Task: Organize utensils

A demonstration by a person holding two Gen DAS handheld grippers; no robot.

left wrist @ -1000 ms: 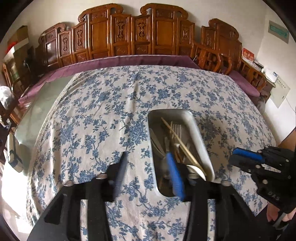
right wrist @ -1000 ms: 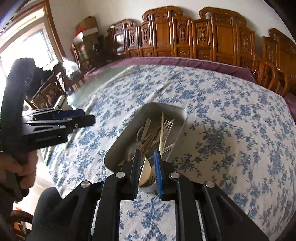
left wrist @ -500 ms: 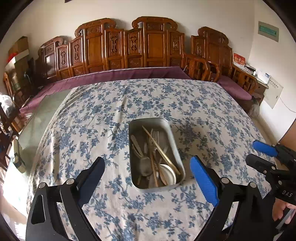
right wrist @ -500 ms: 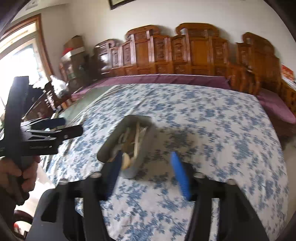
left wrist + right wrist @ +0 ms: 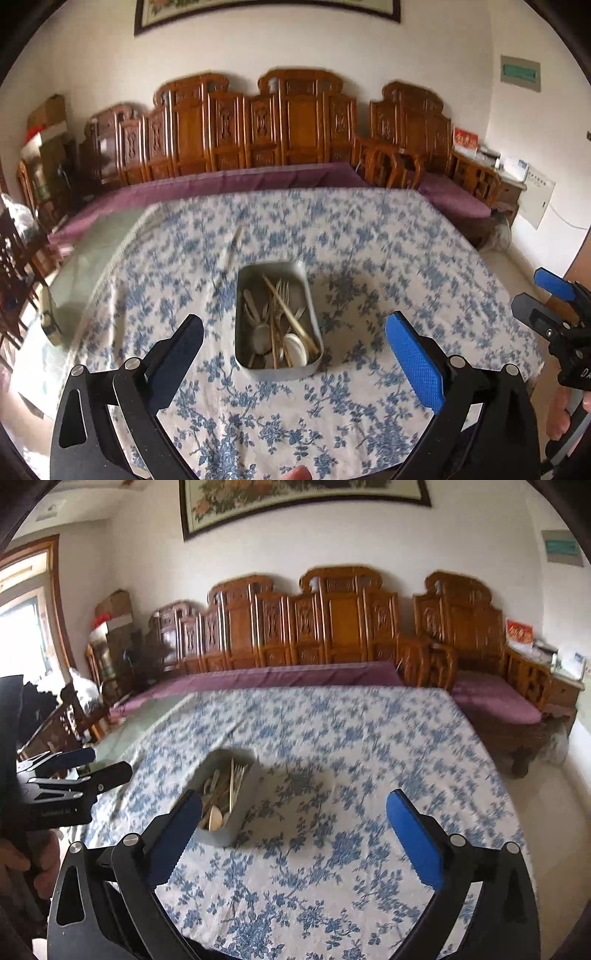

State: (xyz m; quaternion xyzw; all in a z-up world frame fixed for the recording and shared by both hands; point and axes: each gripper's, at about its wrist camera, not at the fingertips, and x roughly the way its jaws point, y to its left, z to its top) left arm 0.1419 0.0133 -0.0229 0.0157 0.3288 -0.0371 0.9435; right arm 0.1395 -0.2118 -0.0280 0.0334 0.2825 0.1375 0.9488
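Note:
A grey metal tray [image 5: 277, 267] sits on the blue floral tablecloth [image 5: 369, 240], holding chopsticks [image 5: 290, 314], forks, spoons and a white round spoon bowl [image 5: 295, 349]. My left gripper [image 5: 295, 339] is open and empty, raised above the tray's near end. My right gripper [image 5: 291, 819] is open and empty, to the right of the tray [image 5: 236, 821], over bare cloth. Each gripper shows in the other's view: the right one [image 5: 546, 299], the left one [image 5: 92, 766].
Carved wooden chairs [image 5: 295, 122] and a purple-cushioned bench [image 5: 240, 181] line the far side. The cloth's left edge leaves a glass tabletop [image 5: 96, 243] uncovered. A pale stick-like thing [image 5: 231, 247] lies blurred on the cloth behind the tray.
Both grippers have pulled back and up from the tray and opened wide. The right gripper has let go of what it held in the tray.

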